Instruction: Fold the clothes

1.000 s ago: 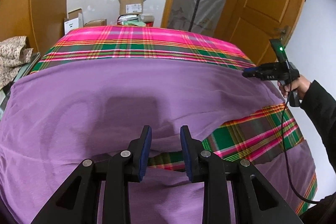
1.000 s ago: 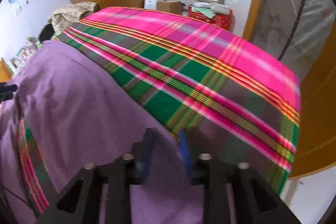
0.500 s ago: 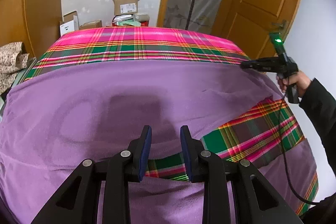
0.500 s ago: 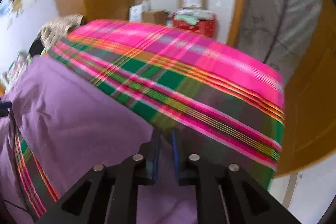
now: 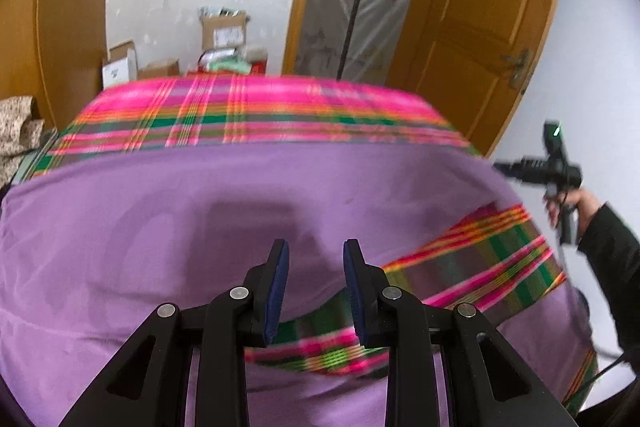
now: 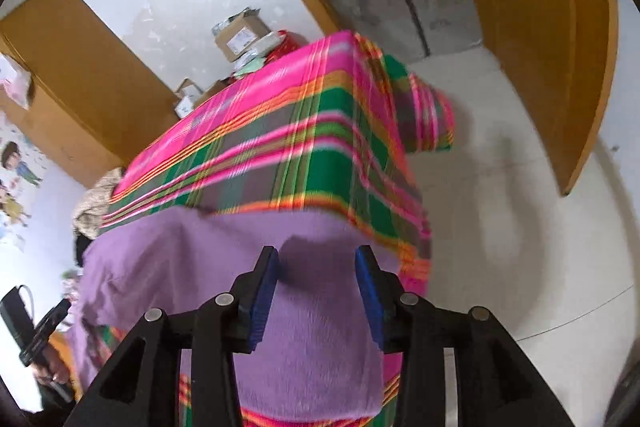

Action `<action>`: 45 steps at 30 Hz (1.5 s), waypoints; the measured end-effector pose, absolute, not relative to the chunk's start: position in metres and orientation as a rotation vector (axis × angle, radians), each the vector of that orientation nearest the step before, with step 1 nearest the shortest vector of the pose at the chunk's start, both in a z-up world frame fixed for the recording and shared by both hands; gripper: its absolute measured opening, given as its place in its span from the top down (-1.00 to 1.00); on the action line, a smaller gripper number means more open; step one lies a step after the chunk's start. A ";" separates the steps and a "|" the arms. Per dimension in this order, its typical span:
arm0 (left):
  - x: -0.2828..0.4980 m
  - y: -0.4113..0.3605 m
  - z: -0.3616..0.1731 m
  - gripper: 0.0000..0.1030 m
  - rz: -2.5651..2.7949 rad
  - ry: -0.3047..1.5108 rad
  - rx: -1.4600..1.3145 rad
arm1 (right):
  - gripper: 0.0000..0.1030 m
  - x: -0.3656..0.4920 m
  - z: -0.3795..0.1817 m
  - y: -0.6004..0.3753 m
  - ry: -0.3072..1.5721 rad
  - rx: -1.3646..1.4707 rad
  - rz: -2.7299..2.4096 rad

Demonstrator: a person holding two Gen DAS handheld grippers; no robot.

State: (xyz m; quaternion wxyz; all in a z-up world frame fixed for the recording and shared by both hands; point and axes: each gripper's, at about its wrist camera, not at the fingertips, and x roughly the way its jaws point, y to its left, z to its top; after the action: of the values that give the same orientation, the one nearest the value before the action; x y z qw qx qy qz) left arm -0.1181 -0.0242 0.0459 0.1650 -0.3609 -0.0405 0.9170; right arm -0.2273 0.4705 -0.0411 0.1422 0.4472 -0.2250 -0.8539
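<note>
Here the right gripper (image 6: 316,267) fingers are opening, empty, above the purple cloth (image 6: 304,339).

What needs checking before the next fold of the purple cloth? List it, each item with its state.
1. Right gripper free of the purple cloth: ok, jaws opening, nothing pinched.
2. Left gripper has no grip on the cloth: ok, pads apart, cloth lies below.
3. Cloth flat on the plaid blanket: ok, mostly smooth.
4. Near cloth edge even: not ok, a plaid patch shows through a gap there.
5. Right gripper clear of the table: ok, seen off the right edge from the left wrist camera.
6. Cloth's far-left corner: cannot tell, too blurred.
</note>
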 end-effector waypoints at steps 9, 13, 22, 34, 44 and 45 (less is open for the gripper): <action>-0.117 0.003 0.056 0.44 2.598 -0.052 -1.003 | 0.90 -0.225 -0.038 0.480 -0.690 1.217 -2.456; -0.119 0.009 0.054 0.43 2.600 -0.042 -1.018 | 0.91 -0.227 -0.024 0.485 -0.674 1.137 -2.500; -0.128 0.010 0.049 0.44 2.625 -0.039 -1.063 | 0.83 -0.237 -0.028 0.496 -0.665 1.227 -2.626; -0.133 -0.009 0.041 0.44 2.662 -0.068 -1.101 | 0.54 -0.243 -0.001 0.414 -0.237 1.220 -2.552; -0.146 -0.038 0.027 0.44 2.745 -0.083 -1.167 | 0.62 -0.259 -0.001 0.380 -0.084 1.301 -2.619; -0.149 -0.040 0.025 0.44 2.742 -0.096 -1.179 | 0.62 -0.248 0.003 0.372 -0.063 1.264 -2.595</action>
State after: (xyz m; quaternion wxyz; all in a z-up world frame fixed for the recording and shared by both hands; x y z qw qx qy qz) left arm -0.1492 -0.0402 0.0252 0.0774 -0.3935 -0.0319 0.9155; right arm -0.2478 0.3722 0.0030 0.1269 0.4342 -0.0215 -0.8916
